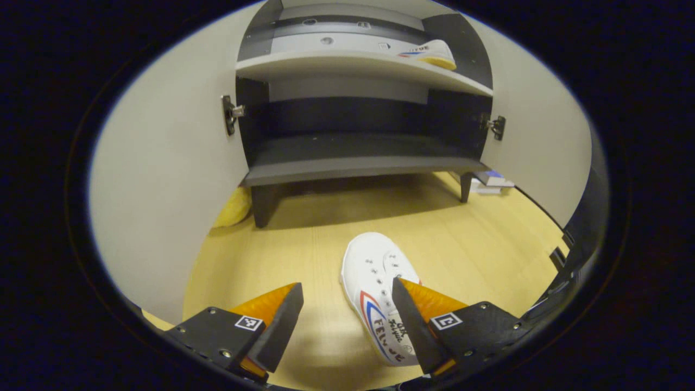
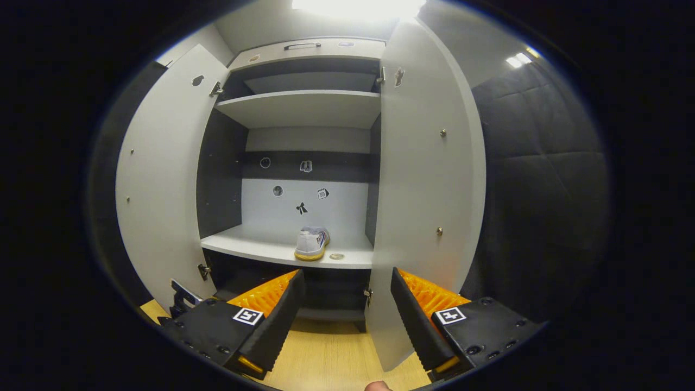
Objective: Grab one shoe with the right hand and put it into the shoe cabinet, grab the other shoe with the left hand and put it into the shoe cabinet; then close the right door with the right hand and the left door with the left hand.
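- Cabinet (image 2: 304, 108) stands with both doors open; one shoe (image 2: 311, 243) rests on its middle shelf.
- My left gripper (image 1: 347, 315) hangs wide open, empty, over the floor shoe (image 1: 377, 288).
- My right gripper (image 2: 345, 312) is wide open, empty.

The left gripper (image 1: 347, 312) hangs open over the floor (image 1: 478, 244), one finger (image 1: 415, 326) over a white shoe (image 1: 374, 282). Ahead, the cabinet (image 1: 358, 163) stands open, another shoe (image 1: 431, 54) shelved.
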